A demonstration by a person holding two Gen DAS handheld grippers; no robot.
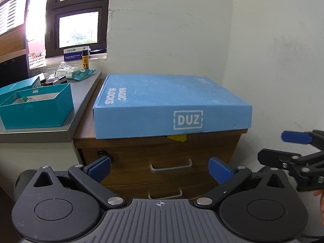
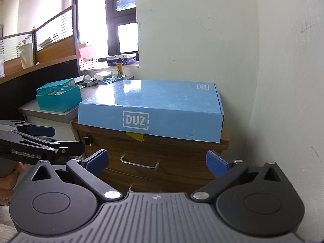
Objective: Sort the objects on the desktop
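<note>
A flat light-blue box [image 1: 172, 103] [image 2: 154, 109] marked DUZ and MAGIC BLOCKS lies on a wooden drawer cabinet [image 1: 162, 162] [image 2: 162, 158] in the wall corner. A yellow tab [image 1: 177, 137] [image 2: 136, 136] sticks out under its front edge. My left gripper [image 1: 160, 169] is open and empty, held in front of the cabinet drawers below the box. My right gripper [image 2: 158, 162] is also open and empty at about the same height, to the right of the left one. Each gripper shows at the edge of the other's view.
Left of the cabinet stands a grey desk [image 1: 81, 105] [image 2: 60, 109] carrying an open teal box [image 1: 38, 109] [image 2: 58, 99] with small items, packets and a yellow-labelled bottle [image 1: 85, 60]. A window sill with boxes lies behind. White walls [image 1: 263, 60] close in the back and right.
</note>
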